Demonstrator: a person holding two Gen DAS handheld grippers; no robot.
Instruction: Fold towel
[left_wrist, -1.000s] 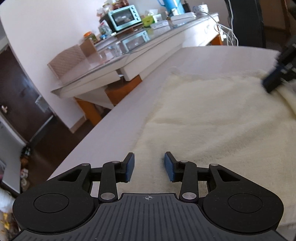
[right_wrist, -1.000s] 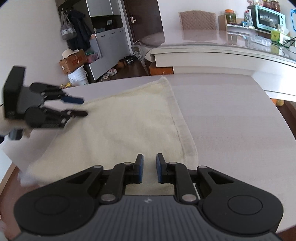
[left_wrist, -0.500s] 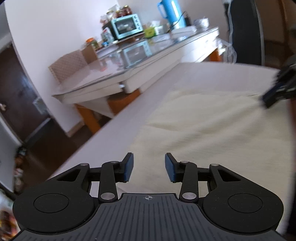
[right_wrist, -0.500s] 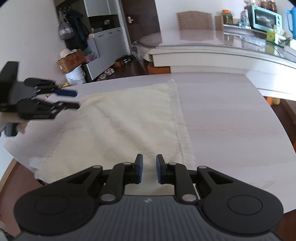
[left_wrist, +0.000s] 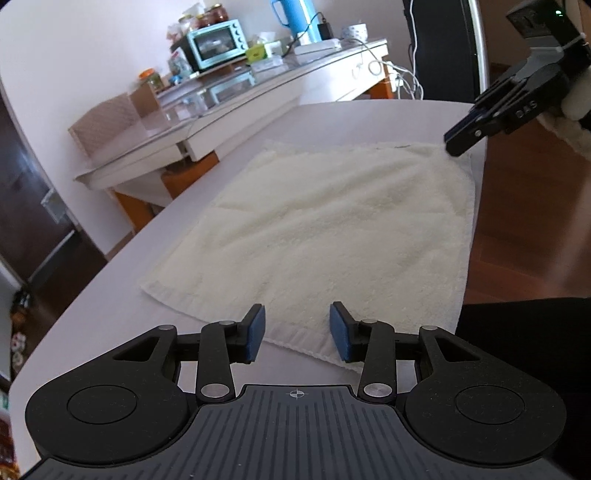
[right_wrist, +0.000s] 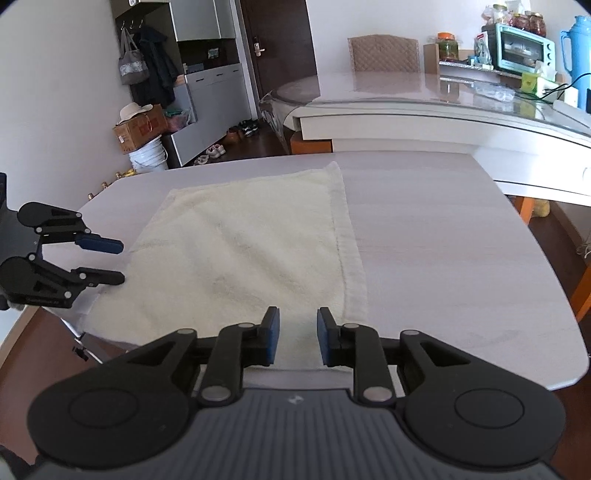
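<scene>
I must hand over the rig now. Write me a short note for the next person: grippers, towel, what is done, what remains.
Left gripper: open, empty, at a near corner of the towel.
Right gripper: jaws opening, nothing gripped, at the other near corner.
Towel: lies flat on the white table, near edge by the table edge.
Done: towel is spread; no fold is visible.
Left: grip both near corners, fold over to the far edge.

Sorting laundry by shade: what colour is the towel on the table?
Cream, plain with no pattern; the towel shows best in the left wrist view.
</scene>
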